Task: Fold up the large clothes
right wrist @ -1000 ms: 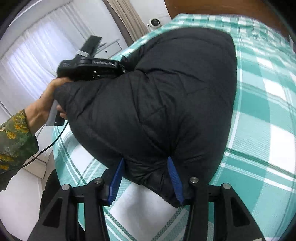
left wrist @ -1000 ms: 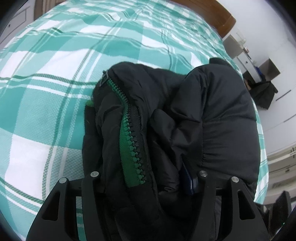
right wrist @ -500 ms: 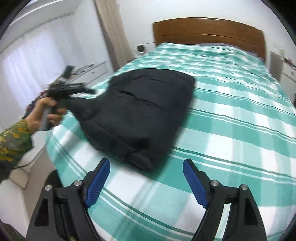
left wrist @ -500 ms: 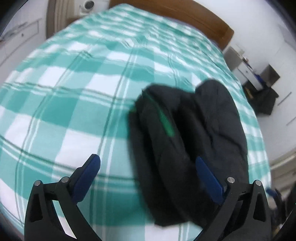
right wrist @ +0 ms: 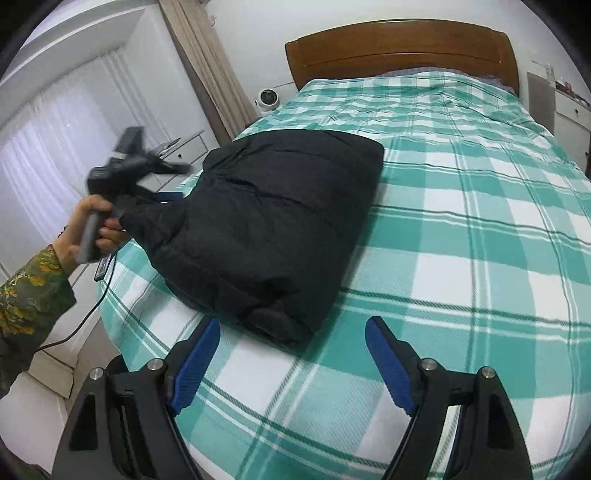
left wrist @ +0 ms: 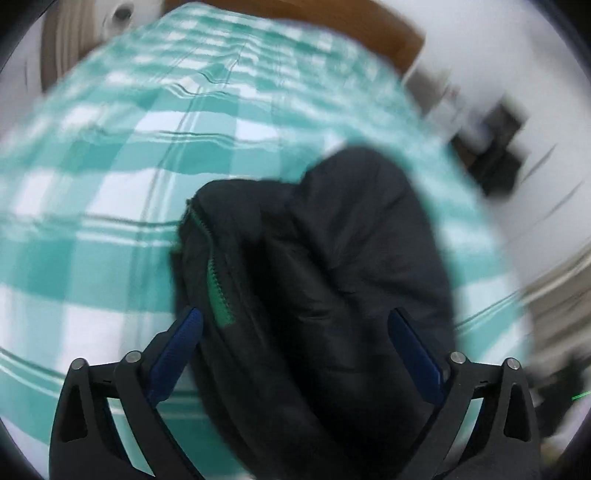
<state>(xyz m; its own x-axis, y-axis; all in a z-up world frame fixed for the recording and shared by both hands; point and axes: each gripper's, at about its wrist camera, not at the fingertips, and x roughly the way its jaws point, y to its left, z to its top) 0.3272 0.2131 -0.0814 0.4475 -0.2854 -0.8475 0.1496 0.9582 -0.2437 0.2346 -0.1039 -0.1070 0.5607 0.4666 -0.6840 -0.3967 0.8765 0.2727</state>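
Left wrist view, blurred: the left tongs (left wrist: 293,325) stand wide apart with nothing clamped, their blue pads (left wrist: 179,354) at either side of the near end of the black jacket (left wrist: 332,280). The jacket lies folded in a bundle on the green-and-white checked bedspread (left wrist: 110,206), filling the frame from centre toward 6 o'clock. A green zipper (left wrist: 218,291) runs along its left fold. The wooden headboard (left wrist: 354,33) sits at 12 o'clock.

Right wrist view: the right tongs (right wrist: 291,332) are also spread wide and grip nothing; they hang just short of the jacket's (right wrist: 273,221) near corner, over the bedspread (right wrist: 480,240). The jacket rests as a rough rectangle on the bed's left half, around 10 to 11 o'clock from the tongs. At 9 o'clock the person's left hand (right wrist: 92,229) holds the other gripper at the jacket's left edge. The headboard (right wrist: 399,44) is at 12 o'clock, a curtain (right wrist: 207,66) at 11.
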